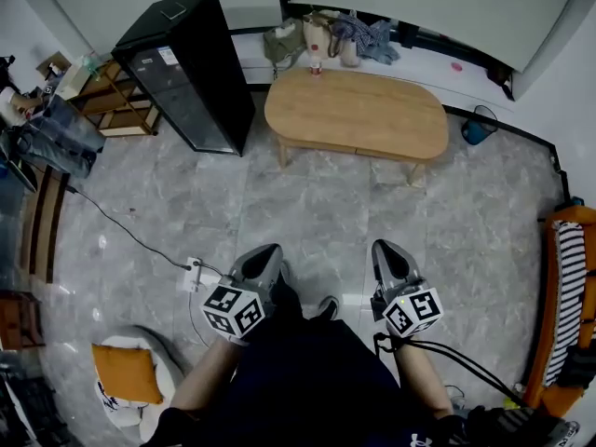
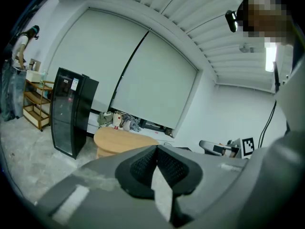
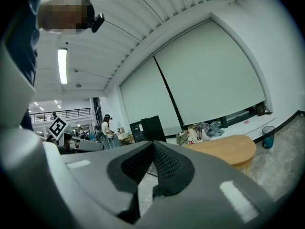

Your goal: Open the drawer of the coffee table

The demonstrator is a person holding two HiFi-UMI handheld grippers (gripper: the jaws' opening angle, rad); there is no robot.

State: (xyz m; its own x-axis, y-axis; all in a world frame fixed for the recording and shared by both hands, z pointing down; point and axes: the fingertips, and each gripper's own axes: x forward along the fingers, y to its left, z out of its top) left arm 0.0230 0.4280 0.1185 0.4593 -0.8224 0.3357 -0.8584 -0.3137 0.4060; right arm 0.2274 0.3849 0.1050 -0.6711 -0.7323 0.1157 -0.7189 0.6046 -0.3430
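While clenching nothing, the left gripper (image 1: 265, 254) and right gripper (image 1: 386, 250) are hovering. The coffee table (image 1: 358, 110) is standing well ahead on grey floor (image 1: 307, 203).

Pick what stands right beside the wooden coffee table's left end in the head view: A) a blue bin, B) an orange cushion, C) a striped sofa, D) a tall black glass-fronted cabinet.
D: the black cabinet stands on the floor close to the left end of the coffee table, with nothing else between them.
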